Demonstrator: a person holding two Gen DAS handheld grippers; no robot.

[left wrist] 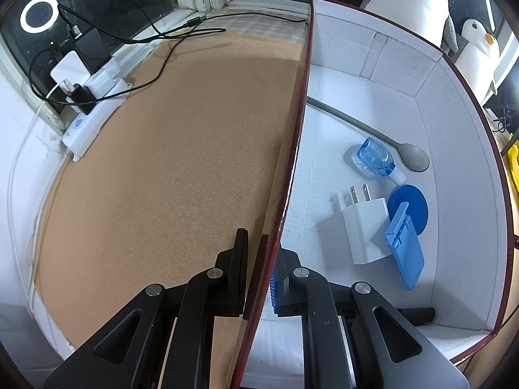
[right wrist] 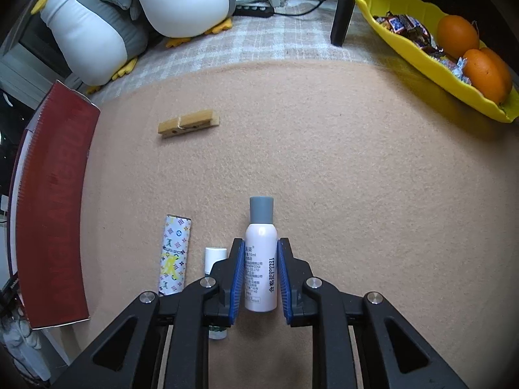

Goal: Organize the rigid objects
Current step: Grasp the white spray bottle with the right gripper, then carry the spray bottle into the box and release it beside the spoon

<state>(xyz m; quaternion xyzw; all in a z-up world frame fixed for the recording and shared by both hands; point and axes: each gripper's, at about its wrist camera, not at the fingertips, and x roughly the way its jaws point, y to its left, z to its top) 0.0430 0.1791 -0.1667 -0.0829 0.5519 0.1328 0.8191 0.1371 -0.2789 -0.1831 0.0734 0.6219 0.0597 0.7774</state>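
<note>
In the left wrist view my left gripper (left wrist: 261, 256) is shut on the near wall of a red box with a white inside (left wrist: 292, 149). In the box lie a grey spoon (left wrist: 412, 157), a small blue bottle (left wrist: 376, 157), a white charger plug (left wrist: 366, 227), a blue disc (left wrist: 412, 202) and a blue clip (left wrist: 405, 249). In the right wrist view my right gripper (right wrist: 261, 272) is shut on a white spray bottle with a grey cap (right wrist: 261, 246) lying on the tan mat. A patterned stick (right wrist: 173, 254), a small white bottle (right wrist: 214, 259) and a wooden clothespin (right wrist: 188, 123) lie nearby.
The red box (right wrist: 52, 210) stands at the left in the right wrist view. A yellow tray (right wrist: 434, 61) with oranges and sweets sits at the far right. Plush penguins (right wrist: 129, 9) stand at the back. A power strip (left wrist: 94, 113) with cables lies by the window.
</note>
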